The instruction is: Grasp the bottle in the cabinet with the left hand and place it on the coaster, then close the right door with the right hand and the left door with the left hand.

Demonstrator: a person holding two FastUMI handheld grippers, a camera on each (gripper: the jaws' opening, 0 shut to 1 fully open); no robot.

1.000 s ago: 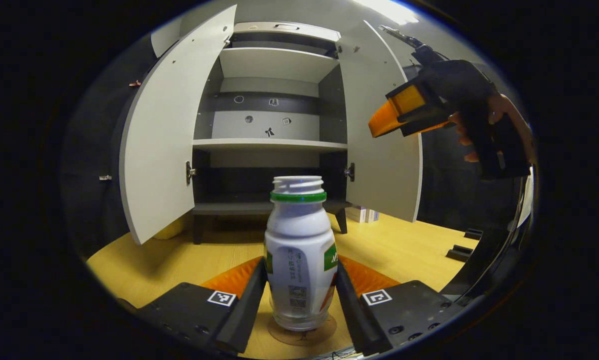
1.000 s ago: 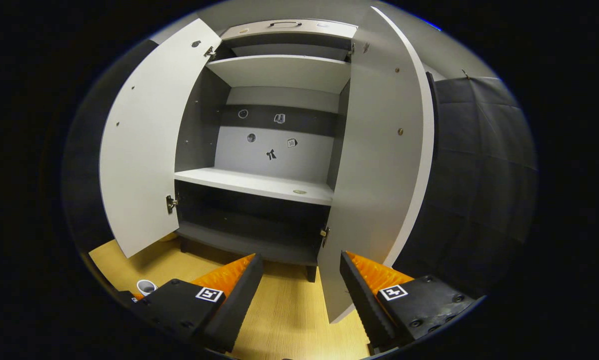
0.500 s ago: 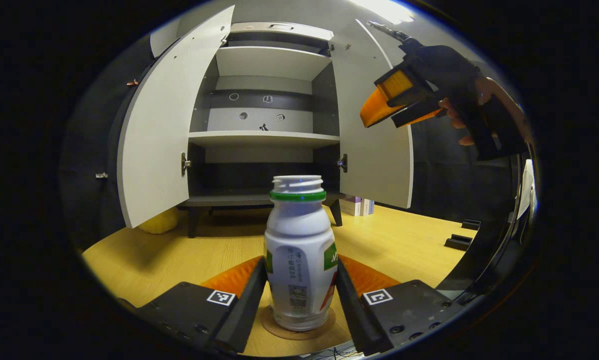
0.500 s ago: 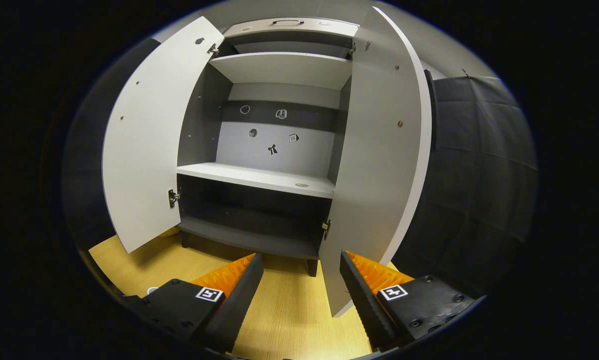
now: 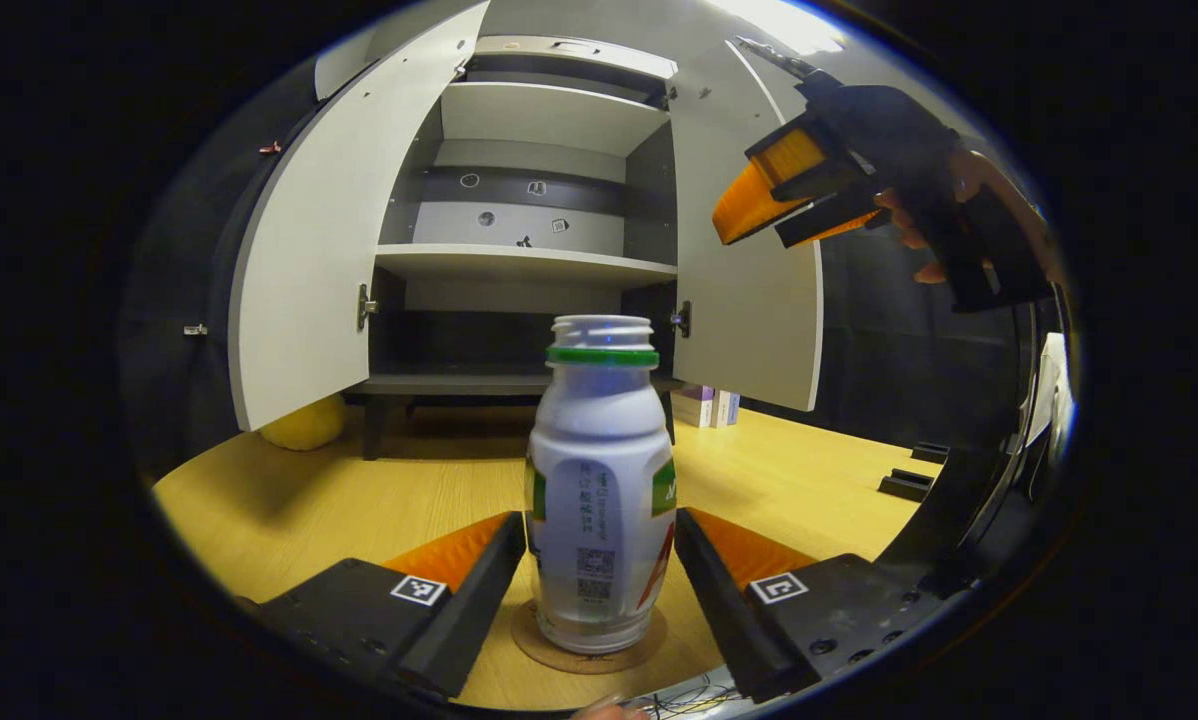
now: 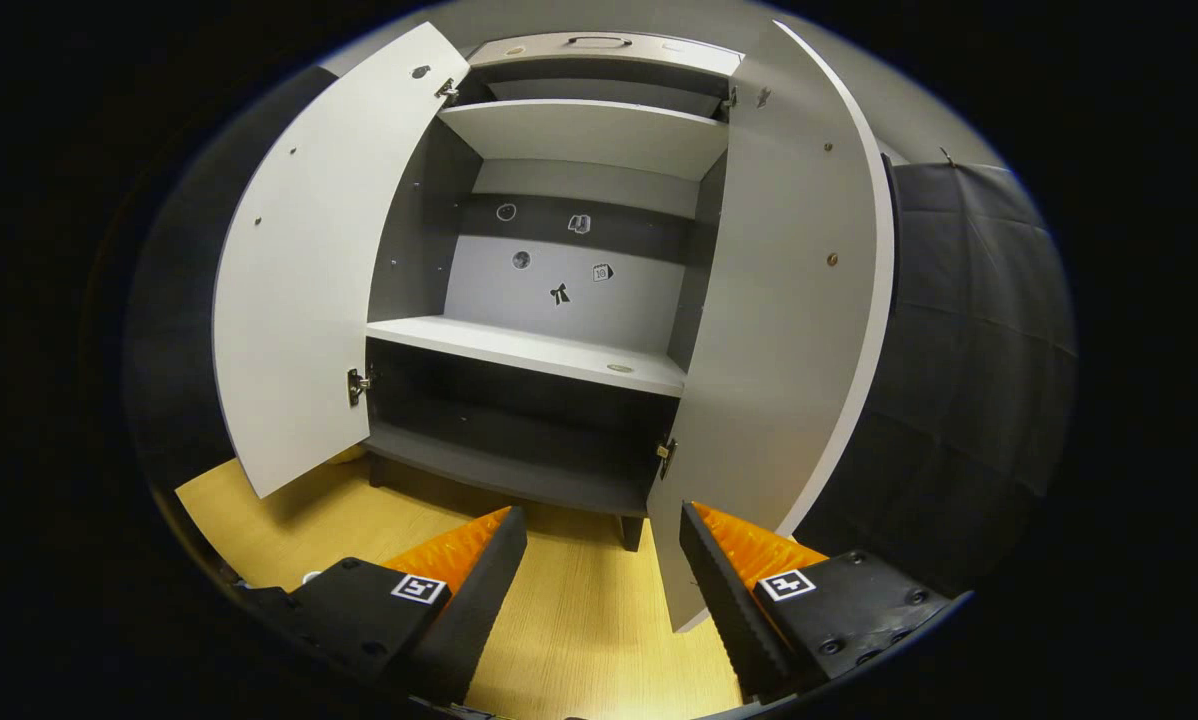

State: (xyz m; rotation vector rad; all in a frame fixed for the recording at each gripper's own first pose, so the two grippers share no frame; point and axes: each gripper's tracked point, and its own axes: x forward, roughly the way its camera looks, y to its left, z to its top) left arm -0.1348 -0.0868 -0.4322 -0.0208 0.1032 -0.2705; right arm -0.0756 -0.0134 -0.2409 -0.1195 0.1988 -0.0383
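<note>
Left gripper view: left tongs (image 5: 599,545) spread, flanking but apparently clear of the bottle (image 5: 600,495), upright on the round cork-like coaster (image 5: 587,645) on the wood-grain bench (image 5: 379,500). Smooth, rigid plastic, capless, probably light and tippy; best held mid-body. Right gripper view: right tongs (image 6: 603,545) agape, empty, facing the flat matte right door (image 6: 784,350).
</note>
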